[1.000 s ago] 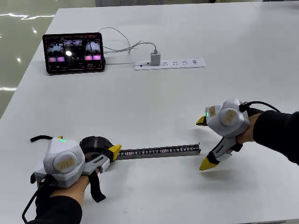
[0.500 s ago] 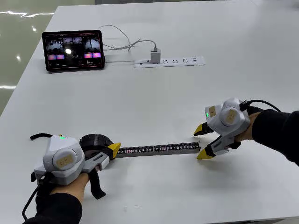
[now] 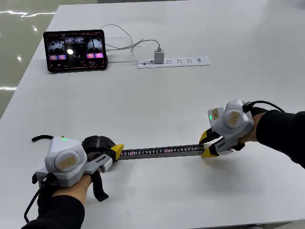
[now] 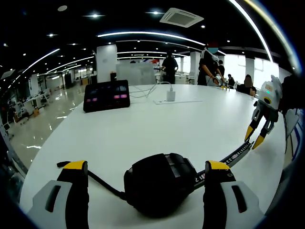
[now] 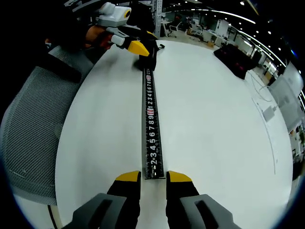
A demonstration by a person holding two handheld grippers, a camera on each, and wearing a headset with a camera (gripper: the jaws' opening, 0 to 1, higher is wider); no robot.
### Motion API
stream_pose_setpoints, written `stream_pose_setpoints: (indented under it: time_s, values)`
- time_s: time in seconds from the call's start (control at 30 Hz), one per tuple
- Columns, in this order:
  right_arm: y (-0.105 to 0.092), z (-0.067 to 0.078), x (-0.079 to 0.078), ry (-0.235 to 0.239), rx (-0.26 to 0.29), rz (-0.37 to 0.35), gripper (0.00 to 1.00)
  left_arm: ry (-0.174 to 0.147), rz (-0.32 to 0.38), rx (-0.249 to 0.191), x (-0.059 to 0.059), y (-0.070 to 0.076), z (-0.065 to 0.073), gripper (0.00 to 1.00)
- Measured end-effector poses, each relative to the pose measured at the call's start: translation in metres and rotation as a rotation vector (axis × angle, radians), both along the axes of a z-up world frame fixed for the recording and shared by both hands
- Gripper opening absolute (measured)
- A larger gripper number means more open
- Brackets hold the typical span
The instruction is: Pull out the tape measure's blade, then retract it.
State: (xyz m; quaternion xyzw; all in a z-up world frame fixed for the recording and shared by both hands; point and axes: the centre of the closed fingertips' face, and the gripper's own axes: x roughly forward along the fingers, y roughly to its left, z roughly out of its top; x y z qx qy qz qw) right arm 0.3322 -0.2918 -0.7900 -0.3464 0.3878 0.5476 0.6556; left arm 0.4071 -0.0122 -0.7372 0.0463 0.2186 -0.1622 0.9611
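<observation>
Big white table (image 3: 157,105) with a tablet (image 3: 75,50) and a power strip (image 3: 174,62) at the far end, charger (image 3: 158,56) plugged in. The glossy floor (image 3: 19,47) on the left reflects the lights. The left gripper view gets the open office: strip lights (image 4: 143,34), ceiling AC vent (image 4: 178,17), white pillar (image 4: 106,62), people (image 4: 169,67) standing around. There's a grey mesh chair (image 5: 28,138) by the table edge in the right gripper view.
</observation>
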Motion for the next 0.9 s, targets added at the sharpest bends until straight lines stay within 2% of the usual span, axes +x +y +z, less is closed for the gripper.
stream_pose_setpoints:
  time_s: [0.3, 0.37, 0.4, 0.57, 0.63, 0.67, 0.8, 0.9]
  values:
    - [-0.002, -0.003, 0.000, 0.003, -0.025, 0.017, 0.12, 0.003, 0.005, -0.001, 0.000, 0.000, 0.000, 0.99]
    - [-0.002, -0.004, -0.001, 0.010, -0.027, 0.017, 0.11, 0.001, 0.005, 0.003, 0.000, 0.001, 0.000, 0.99]
    - [-0.003, -0.004, 0.000, 0.024, -0.030, -0.007, 0.11, 0.003, 0.005, -0.001, 0.000, 0.000, 0.000, 0.99]
    - [-0.002, -0.004, -0.001, 0.021, -0.065, -0.006, 0.11, 0.010, 0.004, -0.002, -0.001, -0.001, -0.002, 0.98]
    - [-0.001, -0.005, -0.002, 0.018, -0.079, -0.001, 0.11, 0.013, 0.003, 0.001, -0.001, -0.002, -0.003, 0.97]
    - [-0.002, -0.005, 0.000, 0.035, -0.086, -0.033, 0.11, 0.019, 0.003, -0.001, -0.001, -0.002, -0.005, 0.96]
    - [-0.002, -0.006, -0.001, 0.033, -0.115, -0.015, 0.10, 0.038, 0.000, -0.008, -0.004, -0.006, -0.007, 0.88]
    - [-0.002, -0.006, 0.000, 0.048, -0.124, -0.041, 0.10, 0.052, 0.000, -0.013, -0.006, -0.008, -0.010, 0.84]
